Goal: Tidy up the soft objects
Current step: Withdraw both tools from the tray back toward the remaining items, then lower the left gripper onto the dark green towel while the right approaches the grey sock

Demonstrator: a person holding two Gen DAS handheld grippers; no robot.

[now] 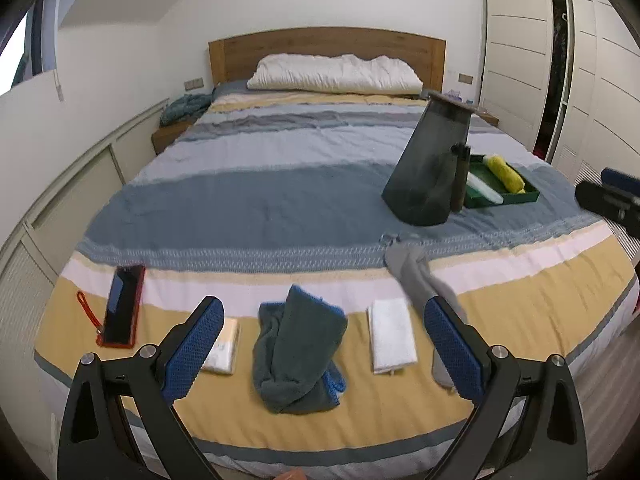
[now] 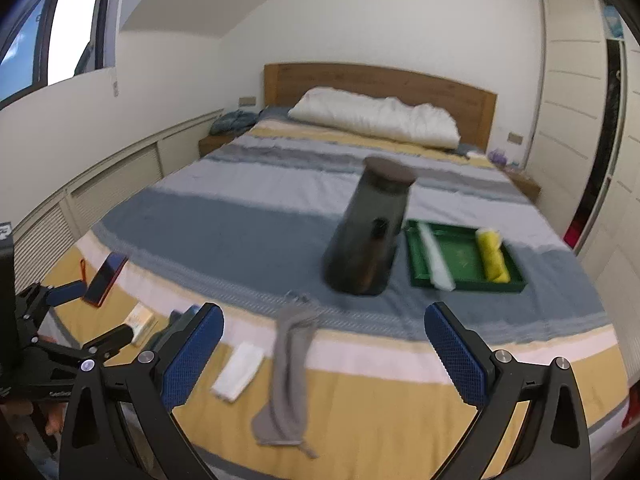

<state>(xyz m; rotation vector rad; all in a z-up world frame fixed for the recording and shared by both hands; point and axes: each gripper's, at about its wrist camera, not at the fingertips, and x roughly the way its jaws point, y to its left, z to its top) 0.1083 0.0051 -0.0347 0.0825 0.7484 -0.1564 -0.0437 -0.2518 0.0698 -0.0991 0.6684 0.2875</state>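
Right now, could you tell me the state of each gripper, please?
Left gripper: open, holding nothing.
Right gripper: open, holding nothing.

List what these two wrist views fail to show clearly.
- Grey sock, left wrist view: its near end is hidden behind the left gripper, whose jaws stand open.
- Small pale packet, left wrist view: half covered by a blue finger pad; printing unreadable.
- Dark tapered container, right wrist view: motion blur; contents cannot be told.
- Right gripper, left wrist view: cut off by the frame edge.

Both wrist views face the bed (image 1: 280, 184) headward.
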